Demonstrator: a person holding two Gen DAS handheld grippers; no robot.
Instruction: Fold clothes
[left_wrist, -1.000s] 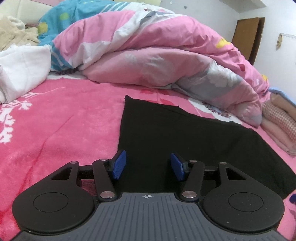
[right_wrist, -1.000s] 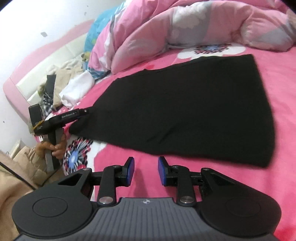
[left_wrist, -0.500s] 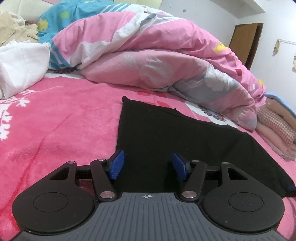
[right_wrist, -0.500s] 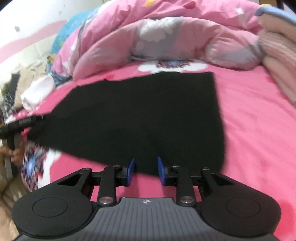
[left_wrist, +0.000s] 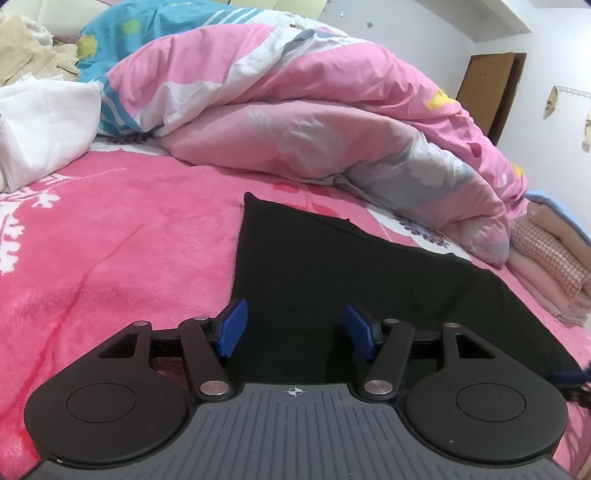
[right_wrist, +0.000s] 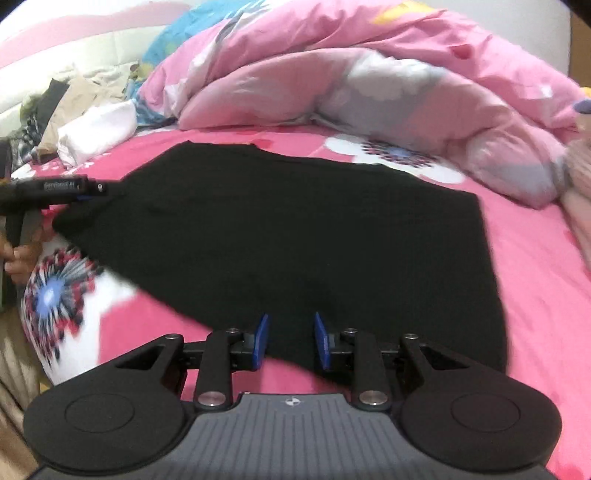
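left wrist view: the left gripper (left_wrist: 293, 330) sits low over the near edge of a black garment (left_wrist: 332, 280) spread flat on a pink blanket (left_wrist: 110, 240). its blue pads (left_wrist: 231, 326) stand well apart with dark cloth showing in the gap and beyond; the pads press on nothing, so the jaws are released. the left pad lies just at the garment's left side edge, the right pad over the cloth's interior. whether the fingertips touch the fabric cannot be told. behind the garment, a bunched pink duvet (left_wrist: 314, 122) and, at far left, a white folded cloth (left_wrist: 40, 125).

right wrist view (somewhat motion-blurred): the right gripper (right_wrist: 290, 341) is at the garment's (right_wrist: 295, 229) near hem, which runs slantwise across the gap between its pads (right_wrist: 260, 341). the jaws stand narrowly parted, not clenched; black cloth fills the upper part of the gap and pink blanket (right_wrist: 546, 288) the lower, and no fabric is pinched. the garment's far left corner lies at the tip of the other gripper (right_wrist: 92, 188), whose handle is held by a hand (right_wrist: 22, 254) at the frame's left edge. a heap of mixed clothes (right_wrist: 66, 110) lies beyond it.
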